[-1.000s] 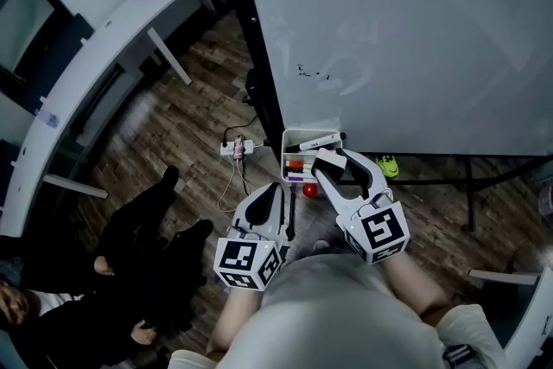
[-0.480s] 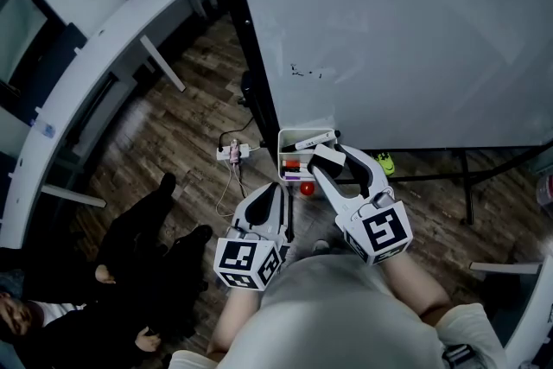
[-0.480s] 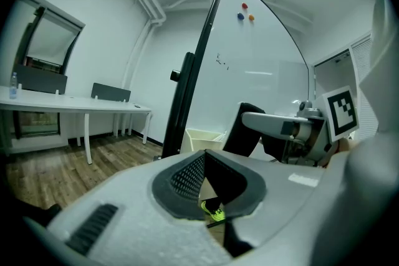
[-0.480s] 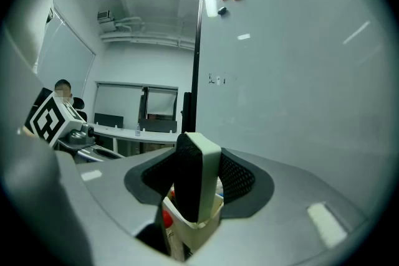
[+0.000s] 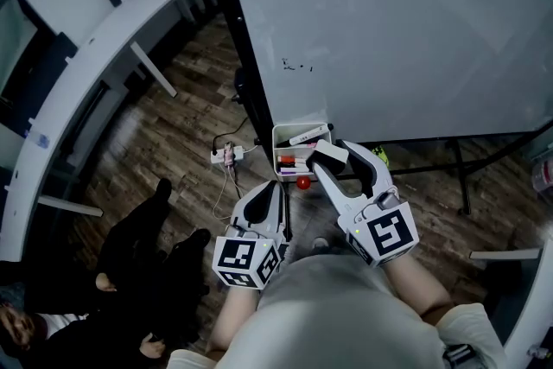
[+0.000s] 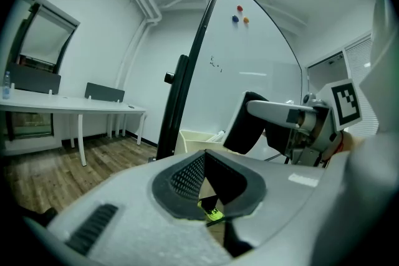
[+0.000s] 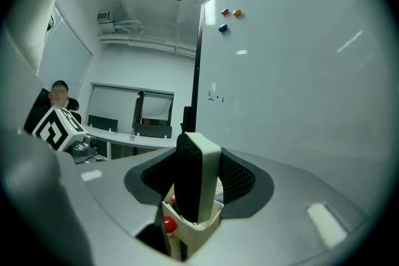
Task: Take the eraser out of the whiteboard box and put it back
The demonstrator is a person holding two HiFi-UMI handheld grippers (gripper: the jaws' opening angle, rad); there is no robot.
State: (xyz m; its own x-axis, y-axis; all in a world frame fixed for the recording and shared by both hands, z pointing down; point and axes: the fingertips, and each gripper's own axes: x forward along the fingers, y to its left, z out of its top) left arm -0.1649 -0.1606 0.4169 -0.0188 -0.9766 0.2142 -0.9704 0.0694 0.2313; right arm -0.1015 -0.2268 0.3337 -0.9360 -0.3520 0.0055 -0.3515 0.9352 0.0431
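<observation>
My right gripper (image 5: 333,156) is shut on the eraser (image 5: 327,155), a block with black felt and a white back. It hangs just above and in front of the white whiteboard box (image 5: 278,139). In the right gripper view the eraser (image 7: 196,180) stands upright between the two pads, with the box (image 7: 202,230) right below it. The box holds markers (image 5: 302,136) and a red piece (image 5: 303,182). My left gripper (image 5: 276,196) hangs lower at the left, shut and holding nothing. From the left gripper view the eraser (image 6: 246,124) shows held ahead, beside the box (image 6: 193,140).
The whiteboard (image 5: 389,30) stands on a black frame (image 5: 238,30), with the box fixed at its lower left corner. A power strip (image 5: 226,155) lies on the wooden floor. A curved white desk (image 5: 86,73) runs at the left. A person (image 5: 130,272) sits at the lower left.
My right gripper has risen a little with the eraser in it, so the box sits further from it. The left gripper has stayed put.
</observation>
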